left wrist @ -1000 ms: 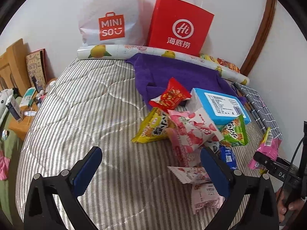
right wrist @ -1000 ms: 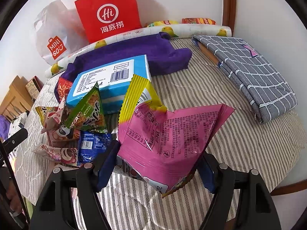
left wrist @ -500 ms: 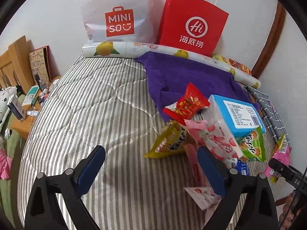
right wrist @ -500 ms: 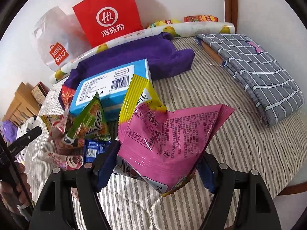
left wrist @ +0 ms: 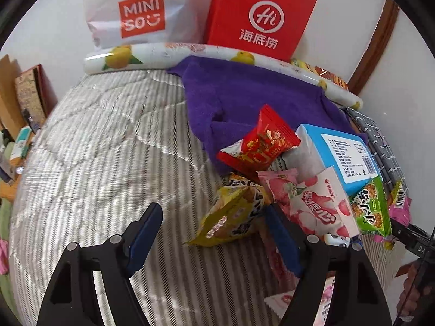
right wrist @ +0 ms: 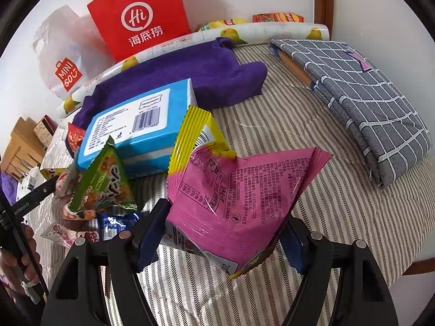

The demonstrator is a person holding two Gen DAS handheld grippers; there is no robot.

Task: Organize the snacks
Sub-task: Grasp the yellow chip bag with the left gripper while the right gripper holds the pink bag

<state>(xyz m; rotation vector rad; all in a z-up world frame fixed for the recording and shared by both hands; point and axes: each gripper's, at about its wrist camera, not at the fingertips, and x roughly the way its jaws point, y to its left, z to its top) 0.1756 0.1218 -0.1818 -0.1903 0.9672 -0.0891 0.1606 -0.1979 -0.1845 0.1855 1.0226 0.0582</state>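
Note:
A heap of snacks lies on the striped bed: a red packet (left wrist: 261, 146), a blue box (left wrist: 342, 154), a pink strawberry packet (left wrist: 318, 206), a green packet (left wrist: 369, 209) and a yellow packet (left wrist: 233, 217). My left gripper (left wrist: 213, 212) hangs over the yellow packet. Its jaws are closing with the packet's near end between them, and the pads do not press on it. My right gripper (right wrist: 225, 217) is shut on a pink and yellow snack bag (right wrist: 239, 190), held up beside the blue box (right wrist: 136, 133) and the green packet (right wrist: 103, 184).
A red paper bag (left wrist: 258, 19) and a white shopping bag (left wrist: 138, 13) stand against the wall behind a roll printed with oranges (left wrist: 163, 54). A purple towel (left wrist: 244, 92) lies behind the heap. A folded grey checked cloth (right wrist: 367, 92) lies at the right.
My left gripper has come forward and down to the heap and its jaws have narrowed around the yellow packet. The right gripper still holds the pink bag and has barely shifted.

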